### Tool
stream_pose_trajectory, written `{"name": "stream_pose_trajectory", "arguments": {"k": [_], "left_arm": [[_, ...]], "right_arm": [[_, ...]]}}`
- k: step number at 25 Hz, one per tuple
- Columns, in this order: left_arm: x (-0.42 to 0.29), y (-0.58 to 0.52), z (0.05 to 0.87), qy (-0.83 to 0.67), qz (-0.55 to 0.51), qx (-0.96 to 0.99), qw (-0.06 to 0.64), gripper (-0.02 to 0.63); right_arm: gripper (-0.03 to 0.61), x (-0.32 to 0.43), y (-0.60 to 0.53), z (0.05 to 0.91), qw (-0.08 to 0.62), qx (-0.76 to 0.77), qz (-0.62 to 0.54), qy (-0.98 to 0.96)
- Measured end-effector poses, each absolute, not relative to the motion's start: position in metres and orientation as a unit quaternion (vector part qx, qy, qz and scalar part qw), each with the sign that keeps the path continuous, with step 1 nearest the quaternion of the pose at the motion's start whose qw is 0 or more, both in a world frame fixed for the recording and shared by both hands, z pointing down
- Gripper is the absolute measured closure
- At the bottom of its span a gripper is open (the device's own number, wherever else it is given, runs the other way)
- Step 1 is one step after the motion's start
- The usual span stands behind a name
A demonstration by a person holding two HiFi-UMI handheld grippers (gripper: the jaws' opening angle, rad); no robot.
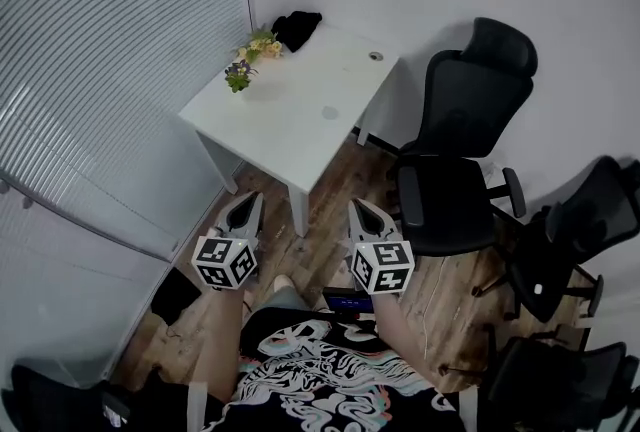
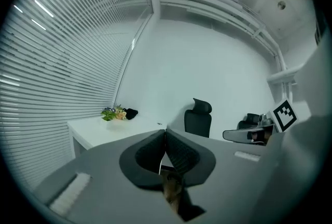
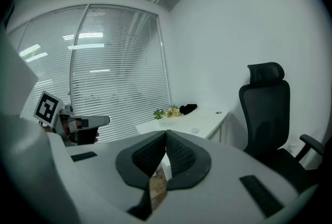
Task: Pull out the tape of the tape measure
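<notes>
Fingers (image 2: 179, 153) of left gripper (image 2: 165, 132) pressed together, tip to tip, nothing btwn them. Same for right gripper (image 3: 166, 134): fingers (image 3: 181, 154) closed, empty. Pads dark, ribbed, wedge-shaped, set in smooth pale-grey shells. Each gripper carries a cube w/ black-and-white square markers.

Head view: left gripper (image 1: 247, 202) and right gripper (image 1: 362, 208) held side by side in front of the person, apart from each other, over bare floor, well short of the bench. Printed black-and-white shirt (image 1: 310, 380) at the bottom edge.

Floor (image 1: 330, 250): brown wood planks, slight sheen.

Bench (image 1: 290, 120): white rectangular top, smooth, matte, on flat slab legs. On its far corner, small flowers (image 1: 250, 55), yellow and purple w/ green leaves. Just beside them a soft black bundle (image 1: 296, 28), poss. cloth. Small round item (image 1: 375, 55) near the far edge, too small to name.

Tape measure: can't pick it out in any view. Can't tell whether the bundle or the round item is it.

Chair (image 1: 460, 120) beside the bench: black, high back w/ headrest, armrests. More black chairs to the right. Slatted blinds (image 1: 100, 70) on the left, plain white wall behind.

Progress, judged: not started. No tape drawn, no case in hand. Left to do: locate the case, close in on the bench, grip the case w/ one gripper, pinch the tape's end w/ the other, pull.
</notes>
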State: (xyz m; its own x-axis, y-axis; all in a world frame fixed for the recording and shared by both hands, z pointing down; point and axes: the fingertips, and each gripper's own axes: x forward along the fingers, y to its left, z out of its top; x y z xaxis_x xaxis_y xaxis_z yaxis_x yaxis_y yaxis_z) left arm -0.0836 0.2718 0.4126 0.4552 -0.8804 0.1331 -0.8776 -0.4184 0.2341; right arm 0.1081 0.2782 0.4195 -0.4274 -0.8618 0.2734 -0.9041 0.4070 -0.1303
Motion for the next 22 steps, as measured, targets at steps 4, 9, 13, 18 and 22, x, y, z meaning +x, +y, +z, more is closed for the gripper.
{"name": "stream_pose_trajectory", "arguments": {"k": [4, 9, 13, 18, 22], "left_arm": [[-0.092, 0.279, 0.416, -0.522, -0.016, 0.838, 0.161, 0.548], [-0.104, 0.281, 0.423, -0.541, -0.012, 0.824, 0.165, 0.472], [-0.113, 0.262, 0.424, -0.553, -0.019, 0.817, 0.164, 0.465], [-0.110, 0.210, 0.434, -0.547, -0.017, 0.820, 0.170, 0.465], [-0.101, 0.150, 0.445, -0.534, -0.014, 0.825, 0.184, 0.465]], "right_arm": [[0.507, 0.102, 0.280, 0.425, 0.080, 0.526, 0.142, -0.835], [0.462, 0.093, 0.274, 0.429, 0.082, 0.515, 0.147, -0.840], [0.446, 0.093, 0.254, 0.429, 0.080, 0.517, 0.148, -0.839], [0.424, 0.101, 0.214, 0.440, 0.087, 0.532, 0.155, -0.828], [0.419, 0.109, 0.170, 0.451, 0.099, 0.542, 0.167, -0.817]]}}
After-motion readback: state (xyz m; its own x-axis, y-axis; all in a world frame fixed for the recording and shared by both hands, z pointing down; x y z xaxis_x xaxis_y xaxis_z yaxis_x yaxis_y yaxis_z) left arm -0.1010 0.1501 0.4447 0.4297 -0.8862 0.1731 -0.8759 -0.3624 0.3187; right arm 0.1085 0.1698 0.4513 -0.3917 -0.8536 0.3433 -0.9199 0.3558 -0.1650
